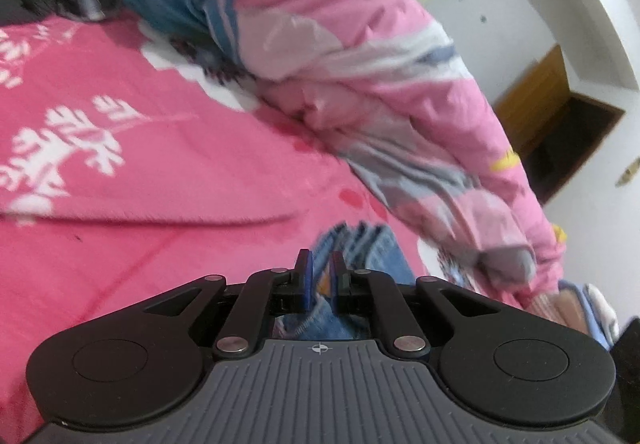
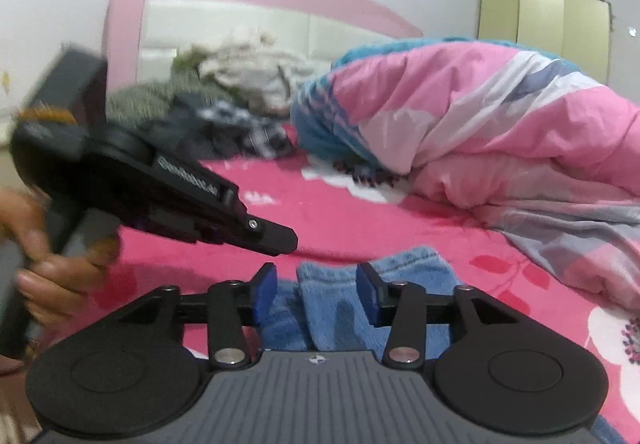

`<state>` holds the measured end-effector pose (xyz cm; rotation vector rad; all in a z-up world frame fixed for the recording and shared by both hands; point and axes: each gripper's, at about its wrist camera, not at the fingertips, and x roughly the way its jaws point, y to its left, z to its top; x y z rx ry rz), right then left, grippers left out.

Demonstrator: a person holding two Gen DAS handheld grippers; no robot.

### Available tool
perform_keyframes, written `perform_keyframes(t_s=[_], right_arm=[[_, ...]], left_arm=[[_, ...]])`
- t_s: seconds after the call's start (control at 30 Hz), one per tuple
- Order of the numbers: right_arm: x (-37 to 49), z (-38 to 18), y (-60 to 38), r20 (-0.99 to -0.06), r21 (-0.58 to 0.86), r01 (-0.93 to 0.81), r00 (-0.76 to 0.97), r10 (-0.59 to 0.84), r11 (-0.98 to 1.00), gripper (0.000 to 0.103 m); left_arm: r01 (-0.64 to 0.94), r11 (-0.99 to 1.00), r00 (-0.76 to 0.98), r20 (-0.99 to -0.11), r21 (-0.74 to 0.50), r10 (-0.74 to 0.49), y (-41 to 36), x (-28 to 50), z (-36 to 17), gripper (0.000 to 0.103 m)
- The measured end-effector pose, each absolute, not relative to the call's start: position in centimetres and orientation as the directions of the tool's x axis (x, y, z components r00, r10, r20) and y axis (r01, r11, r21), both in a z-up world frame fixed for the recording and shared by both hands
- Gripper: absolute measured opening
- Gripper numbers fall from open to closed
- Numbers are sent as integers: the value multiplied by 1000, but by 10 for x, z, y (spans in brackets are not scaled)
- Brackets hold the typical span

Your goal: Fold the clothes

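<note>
Garment: a blue terry-like cloth (image 2: 340, 308), probably a small towel or knit piece, lies bunched on the pink floral bed sheet (image 2: 500, 276) directly in front of your right claw; its exact kind cannot be told.

Right claw (image 2: 316, 294): spread, with the blue pads standing on either side of a raised fold of the cloth and not pressing on it.

Left claw (image 1: 322, 280): in its own view the jaws are pressed nearly together, and blue fabric (image 1: 360, 248) shows between and beyond them; whether they truly pinch it or merely sit over it cannot be told through the blur.

Left claw seen from the right (image 2: 276, 240): its closed tip hangs just above the sheet, near the far edge of the cloth, with your hand (image 2: 44, 264) on the handle at the left.

Surroundings: a pink, blue and grey quilt (image 2: 500, 132) is heaped to the right, and a pile of unfolded clothes (image 2: 224, 116) lies at the headboard (image 2: 240, 20).

Risk, one-sided hold: with your right claw released, any pull from the left would likely drag the cloth askew and undo the fold.

Risk, catching the sheet: closing the right claw low could pinch the bed sheet along with the cloth, because the two lie in contact.

Risk, thick fold: the raised ridge may slip out sideways if you grip only its crest.
</note>
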<state>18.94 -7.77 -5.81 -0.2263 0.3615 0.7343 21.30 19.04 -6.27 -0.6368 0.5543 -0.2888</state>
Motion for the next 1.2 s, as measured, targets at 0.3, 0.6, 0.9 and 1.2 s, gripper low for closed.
perform_keyframes(t_s=[0.3, 0.6, 0.9, 1.2], right_arm=[[146, -27, -179, -286, 191, -501, 795, 536, 844, 66], [126, -45, -262, -384, 295, -219, 864, 325, 930, 25], [137, -103, -279, -531, 187, -19, 839, 117, 982, 26], [116, -68, -299, -487, 135, 56, 873, 17, 989, 25]], left_arm=[[269, 823, 855, -270, -500, -444, 139, 197, -32, 9], [252, 872, 795, -424, -419, -433, 68, 225, -52, 9], [104, 900, 800, -502, -424, -329, 93, 244, -74, 6], [92, 909, 807, -504, -408, -308, 91, 244, -74, 5]])
